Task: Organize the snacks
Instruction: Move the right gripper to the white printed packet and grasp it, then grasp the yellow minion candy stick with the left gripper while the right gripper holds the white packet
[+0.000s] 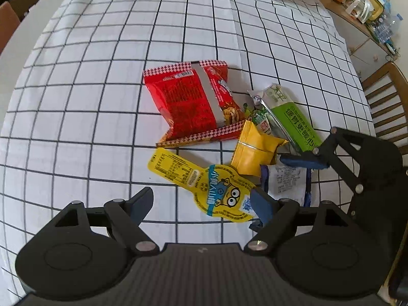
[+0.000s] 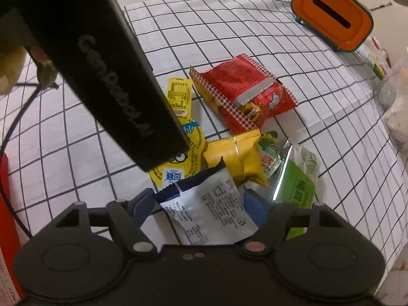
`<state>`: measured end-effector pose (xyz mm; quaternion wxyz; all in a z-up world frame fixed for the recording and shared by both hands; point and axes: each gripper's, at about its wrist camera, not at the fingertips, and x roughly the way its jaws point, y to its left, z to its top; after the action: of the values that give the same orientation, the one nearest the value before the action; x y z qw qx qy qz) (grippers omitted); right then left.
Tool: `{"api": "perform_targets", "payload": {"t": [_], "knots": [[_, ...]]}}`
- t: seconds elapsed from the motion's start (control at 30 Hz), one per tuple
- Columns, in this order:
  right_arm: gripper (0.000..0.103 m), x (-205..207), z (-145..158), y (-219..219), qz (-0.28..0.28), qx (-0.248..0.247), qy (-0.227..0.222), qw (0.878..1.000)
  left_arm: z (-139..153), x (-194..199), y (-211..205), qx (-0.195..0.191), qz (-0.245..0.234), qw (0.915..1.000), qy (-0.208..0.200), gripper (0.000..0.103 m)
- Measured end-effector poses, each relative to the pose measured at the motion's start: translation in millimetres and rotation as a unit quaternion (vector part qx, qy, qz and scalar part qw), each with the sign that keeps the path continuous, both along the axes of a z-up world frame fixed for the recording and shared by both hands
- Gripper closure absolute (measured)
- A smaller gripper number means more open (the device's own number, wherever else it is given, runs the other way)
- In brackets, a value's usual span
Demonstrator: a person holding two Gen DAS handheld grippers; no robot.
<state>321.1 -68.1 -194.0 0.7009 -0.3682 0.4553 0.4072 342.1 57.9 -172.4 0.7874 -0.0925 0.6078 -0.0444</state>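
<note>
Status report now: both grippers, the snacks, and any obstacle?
Left gripper open above yellow cartoon pouch. Right gripper straddles white packet, grip unconfirmed. Snacks piled, overlapping.

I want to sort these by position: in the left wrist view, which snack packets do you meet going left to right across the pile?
Yellow cartoon-printed flat pouch → red crinkly noodle-snack bag → small yellow foil packet → white packet with printed text → long green wrapped bar. The small green sachet is left out because it is mostly tucked between others.

checked tablecloth (image 1: 102, 102), orange box (image 2: 331, 17), wooden chair (image 1: 387, 102)
</note>
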Motion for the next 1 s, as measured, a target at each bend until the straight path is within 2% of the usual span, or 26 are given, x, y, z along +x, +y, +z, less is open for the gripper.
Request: {"api": "perform_targets", "payload": {"t": [0.2,0.3,0.47,0.67,1.0], "knots": [[0.041,-8.2,2.4,-6.9,-0.025,0.006,0.022,0.999,-6.1,3.0,-7.1,-0.017,0.024,0.9995,0.014,0.02],[0.048,-15.6,4.4,-14.3,-0.042,0.014,0.029,0.999,-8.6,3.8,-14.2,-0.017,0.019,0.9995,0.017,0.02],[0.049,-33.7,7.2,-29.6,-0.058,0.028,0.038,0.997,-16.5,5.7,-26.9,0.015,0.007,0.9997,0.019,0.02],[0.049,-49.6,14.8,-42.9,-0.076,0.041,0.037,0.996,-23.8,11.7,-32.2,0.023,0.013,0.9994,0.023,0.018],[0.049,-57.8,21.4,-57.4,-0.104,0.052,0.025,0.993,-29.5,12.0,-56.7,0.096,-0.019,0.9952,0.003,0.014]]}}
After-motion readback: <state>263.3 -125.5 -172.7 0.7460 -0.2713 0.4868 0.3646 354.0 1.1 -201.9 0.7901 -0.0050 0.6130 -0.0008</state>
